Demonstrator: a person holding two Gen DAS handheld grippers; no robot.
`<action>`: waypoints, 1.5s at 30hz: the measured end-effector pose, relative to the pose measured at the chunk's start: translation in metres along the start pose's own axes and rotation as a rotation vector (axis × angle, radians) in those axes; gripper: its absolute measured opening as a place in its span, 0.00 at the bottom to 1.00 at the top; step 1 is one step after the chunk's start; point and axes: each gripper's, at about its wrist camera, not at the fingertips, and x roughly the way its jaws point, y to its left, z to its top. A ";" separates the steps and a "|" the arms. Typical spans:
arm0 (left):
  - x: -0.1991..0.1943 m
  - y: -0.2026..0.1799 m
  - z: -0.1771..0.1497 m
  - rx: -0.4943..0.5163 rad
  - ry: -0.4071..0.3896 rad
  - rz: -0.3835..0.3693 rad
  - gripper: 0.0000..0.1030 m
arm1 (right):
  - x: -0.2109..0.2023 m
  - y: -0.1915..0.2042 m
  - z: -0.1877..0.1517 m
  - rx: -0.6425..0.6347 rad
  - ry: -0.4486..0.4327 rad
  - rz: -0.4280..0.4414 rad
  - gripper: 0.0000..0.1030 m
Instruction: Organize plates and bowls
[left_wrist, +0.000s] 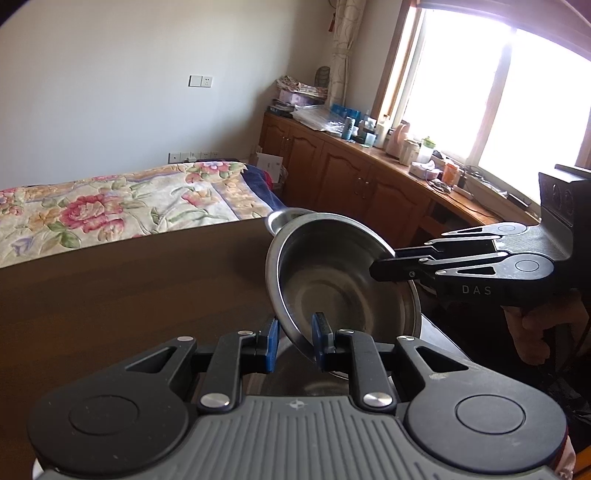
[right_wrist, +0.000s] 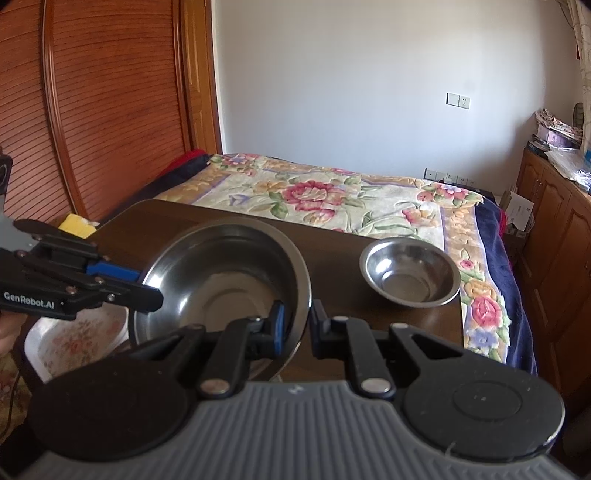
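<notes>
A large steel bowl (left_wrist: 332, 280) hangs tilted above the dark wooden table (left_wrist: 129, 295), held from two sides. My left gripper (left_wrist: 295, 343) is shut on the near rim, one blue pad inside and one outside. My right gripper (left_wrist: 384, 264) comes in from the right and clamps the far-right rim. In the right wrist view the same bowl (right_wrist: 221, 273) sits between my right gripper (right_wrist: 298, 325) and my left gripper (right_wrist: 147, 284). A small steel bowl (right_wrist: 410, 273) stands empty on the table to the right; its rim (left_wrist: 284, 218) peeks out behind the large bowl.
A white floral tray (right_wrist: 74, 339) lies below the large bowl at the left. A yellow object (right_wrist: 77, 225) sits at the table's far-left corner. A bed with a flowered cover (right_wrist: 332, 192) lies beyond the table. Wooden cabinets (left_wrist: 332, 173) with clutter line the window wall.
</notes>
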 end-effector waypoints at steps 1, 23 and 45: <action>-0.001 -0.001 -0.002 0.000 0.001 -0.003 0.20 | -0.001 0.001 -0.001 0.000 0.000 0.001 0.16; -0.005 -0.018 -0.048 0.023 0.077 -0.039 0.20 | -0.011 0.026 -0.038 -0.045 0.048 0.006 0.16; 0.001 -0.014 -0.050 0.056 0.058 0.046 0.21 | 0.010 0.035 -0.052 -0.109 0.070 -0.005 0.15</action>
